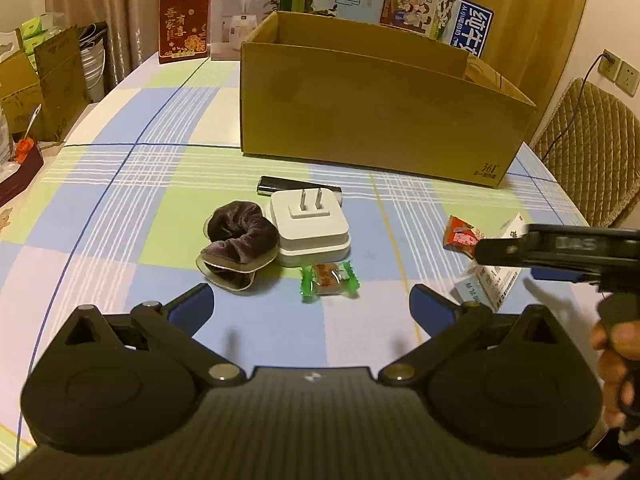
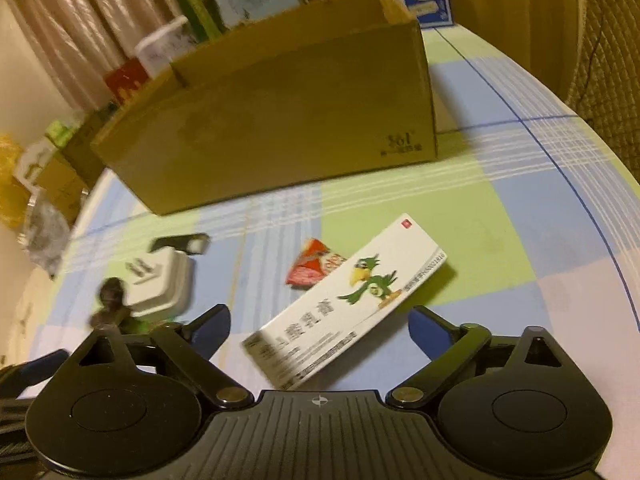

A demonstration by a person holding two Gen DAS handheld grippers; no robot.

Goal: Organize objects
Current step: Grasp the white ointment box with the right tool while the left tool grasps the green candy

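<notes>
Your right claw [image 2: 320,322] is wide open, and the white box with the green bird [image 2: 348,300] lies on the worktop [image 2: 500,220] with its near end between the fingers, not pinched. Your left claw [image 1: 312,308] is open too, holding nothing, and the green candy [image 1: 330,282] lies just ahead of it.
</notes>
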